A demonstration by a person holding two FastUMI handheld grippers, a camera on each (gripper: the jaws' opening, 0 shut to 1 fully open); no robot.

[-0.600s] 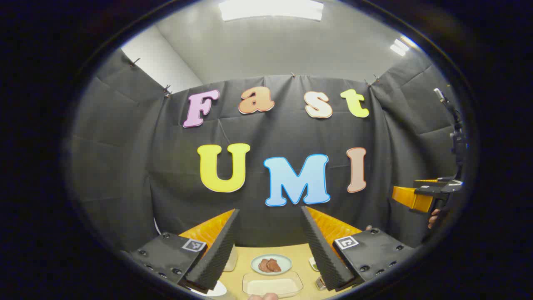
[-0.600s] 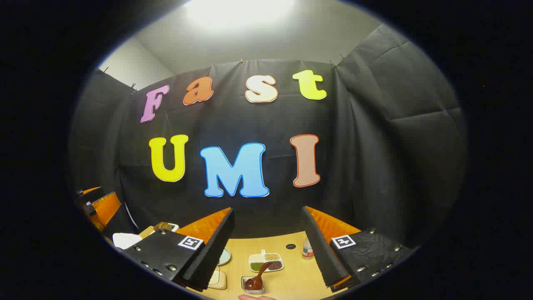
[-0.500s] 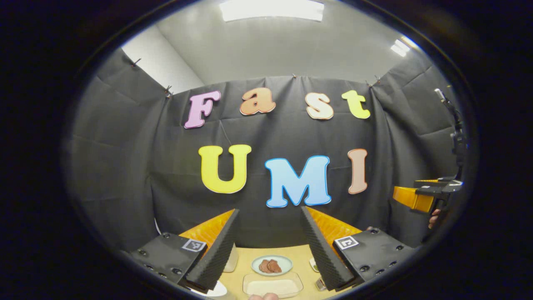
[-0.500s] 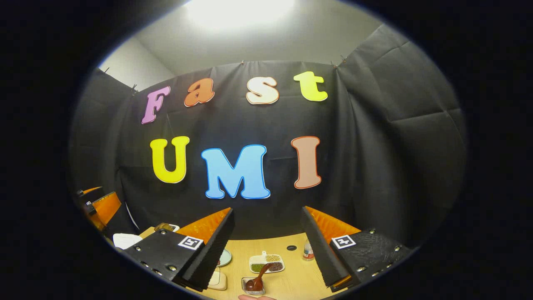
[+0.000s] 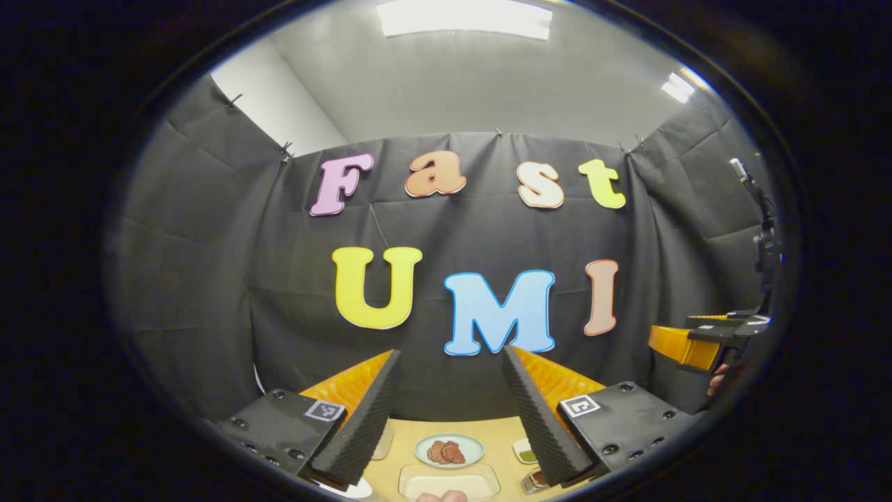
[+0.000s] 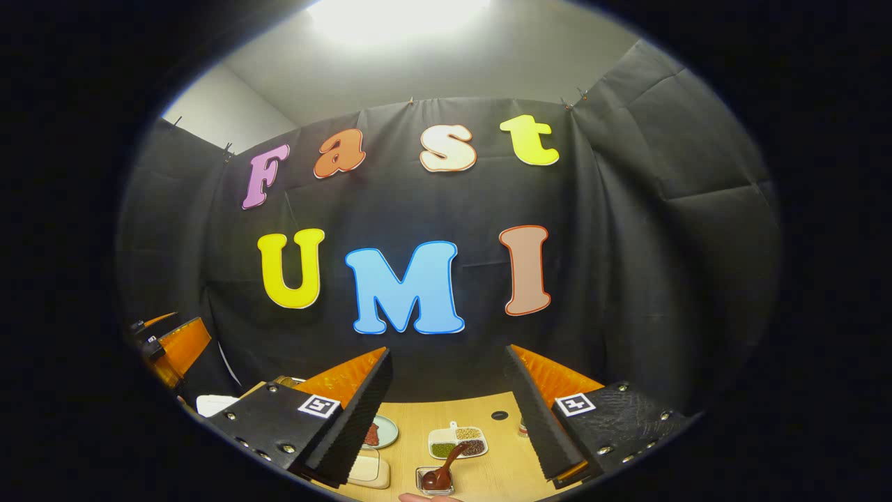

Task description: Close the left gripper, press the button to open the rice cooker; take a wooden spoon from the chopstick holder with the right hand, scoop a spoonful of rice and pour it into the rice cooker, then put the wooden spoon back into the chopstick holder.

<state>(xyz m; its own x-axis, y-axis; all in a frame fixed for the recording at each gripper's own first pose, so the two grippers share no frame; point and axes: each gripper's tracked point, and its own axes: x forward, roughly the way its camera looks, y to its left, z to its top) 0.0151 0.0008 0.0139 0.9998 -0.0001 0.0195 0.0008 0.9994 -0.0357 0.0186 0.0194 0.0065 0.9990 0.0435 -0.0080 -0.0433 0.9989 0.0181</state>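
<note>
Both tongs hovering spread above the bench, task apparently not yet begun

The left tongs [image 5: 449,411] and right tongs [image 6: 449,408] are gaping empty; a wooden spoon [image 6: 446,466] is resting in a small holder [image 6: 435,480] near the bench's [image 6: 488,474] front edge, apparently untouched

Even, bright illumination is supplied by ceiling light panels [image 5: 463,18]; the panel [image 6: 397,14] is blown out in the right gripper view. Strong fisheye curvature is seen at the edges; focus is sharp.
</note>
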